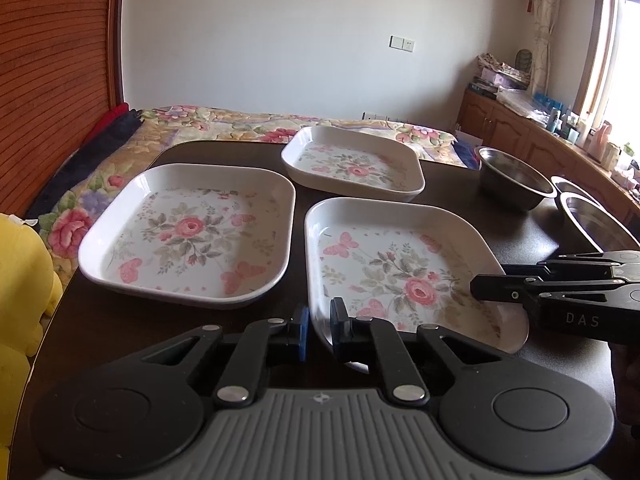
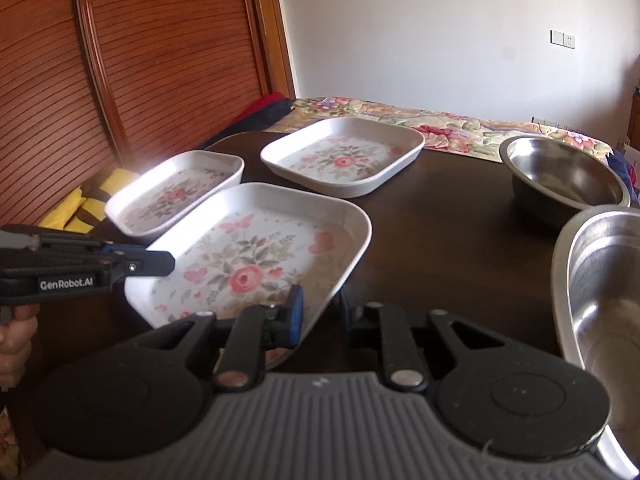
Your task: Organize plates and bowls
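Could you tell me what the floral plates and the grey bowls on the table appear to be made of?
The nearest floral plate, like the other two, looks like glossy white melamine or glazed ceramic: smooth rim, printed roses and butterflies; the look leaves it open. The far bowl and near bowl look like stainless steel: brushed grey, reflective sheen. The table appears to be dark finished wood.
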`<state>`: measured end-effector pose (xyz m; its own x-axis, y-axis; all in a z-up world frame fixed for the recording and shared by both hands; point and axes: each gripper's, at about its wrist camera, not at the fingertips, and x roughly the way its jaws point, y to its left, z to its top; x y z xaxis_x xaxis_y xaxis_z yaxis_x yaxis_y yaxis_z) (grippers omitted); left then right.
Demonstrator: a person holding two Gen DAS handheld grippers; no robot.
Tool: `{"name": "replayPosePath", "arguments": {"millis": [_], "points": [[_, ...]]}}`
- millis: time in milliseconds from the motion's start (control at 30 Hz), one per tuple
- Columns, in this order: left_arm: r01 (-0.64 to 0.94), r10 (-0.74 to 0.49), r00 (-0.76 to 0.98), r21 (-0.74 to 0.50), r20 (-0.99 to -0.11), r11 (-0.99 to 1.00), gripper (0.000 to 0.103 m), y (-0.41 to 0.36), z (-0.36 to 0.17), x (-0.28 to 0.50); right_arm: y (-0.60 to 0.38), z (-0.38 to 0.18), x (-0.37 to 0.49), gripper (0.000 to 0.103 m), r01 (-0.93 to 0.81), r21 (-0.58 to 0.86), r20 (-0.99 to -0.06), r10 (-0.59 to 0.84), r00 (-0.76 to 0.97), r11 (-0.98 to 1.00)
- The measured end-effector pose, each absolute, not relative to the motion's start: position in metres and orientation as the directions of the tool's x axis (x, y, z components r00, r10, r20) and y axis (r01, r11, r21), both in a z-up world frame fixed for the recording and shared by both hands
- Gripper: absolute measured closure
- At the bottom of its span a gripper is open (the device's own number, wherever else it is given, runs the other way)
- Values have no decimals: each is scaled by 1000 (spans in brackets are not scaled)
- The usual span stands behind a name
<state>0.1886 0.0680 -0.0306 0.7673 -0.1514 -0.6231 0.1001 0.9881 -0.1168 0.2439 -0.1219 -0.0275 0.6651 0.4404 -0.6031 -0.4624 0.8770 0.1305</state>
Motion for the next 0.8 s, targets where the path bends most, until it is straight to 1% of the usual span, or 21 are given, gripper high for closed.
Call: {"name": "replayPosePath", "arguments": {"millis": [200,433,800], "points": [[113,-174,771,-137,-613,984,93,66,-27,181,-133,-27,241,86,-431,201,-591,460,663,880],[125,-186,780,-143,-597,982,93,64,-21,167,-138,-19,226,87,-426,199,-556,459,692,883],[116,-177,789,-140,-588,983,93,69,-16,132,-134,-14,194,87,-440,205,-534,477,698,874]]}}
